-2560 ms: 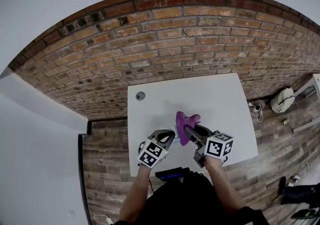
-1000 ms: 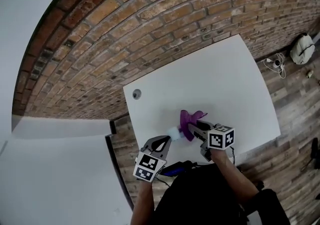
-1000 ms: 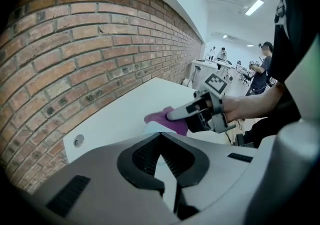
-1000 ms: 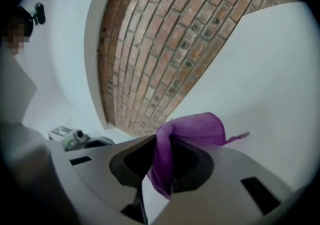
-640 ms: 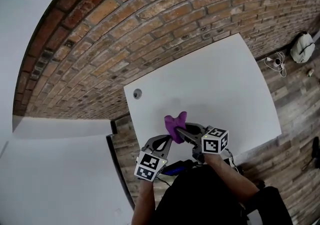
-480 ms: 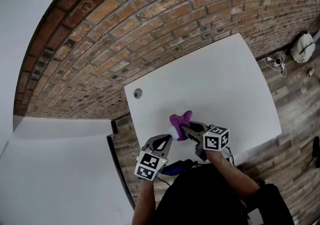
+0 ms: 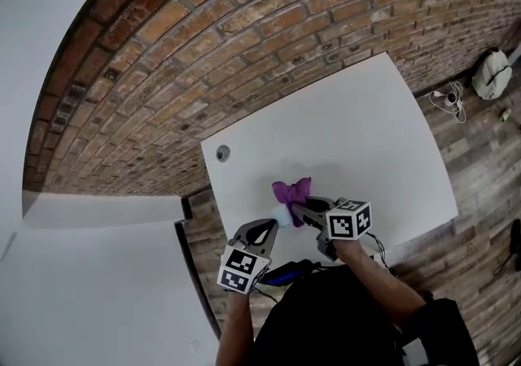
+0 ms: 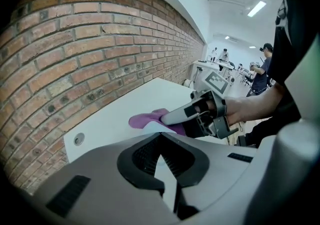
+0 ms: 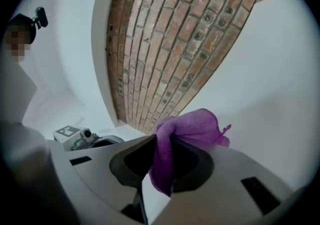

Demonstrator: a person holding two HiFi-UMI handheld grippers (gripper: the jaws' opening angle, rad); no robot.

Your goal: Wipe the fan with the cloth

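My right gripper [image 7: 298, 210] is clamped on the purple cloth [image 7: 291, 191]. In the right gripper view the jaws are pinched on a fold of it, with the rest bunched up above the tips. My left gripper [image 7: 273, 228] sits lower left of it in the head view, its jaws nearly together on a pale wedge that I take for the fan [image 7: 282, 215]. That is a small whitish piece just off its tips, and I can't make out more detail. The cloth lies against the top of the fan, between the two grippers, over the near edge of the white table [image 7: 366, 128]. In the left gripper view the right gripper reaches in from the right, cloth at its tip, just above my left jaws. The round grommet [image 7: 222, 153] is in the table's left corner, well apart from the cloth. The brick wall [image 7: 244, 31] fills the upper frame, and a pale bag [image 7: 492, 76] is on the floor at the far right edge.
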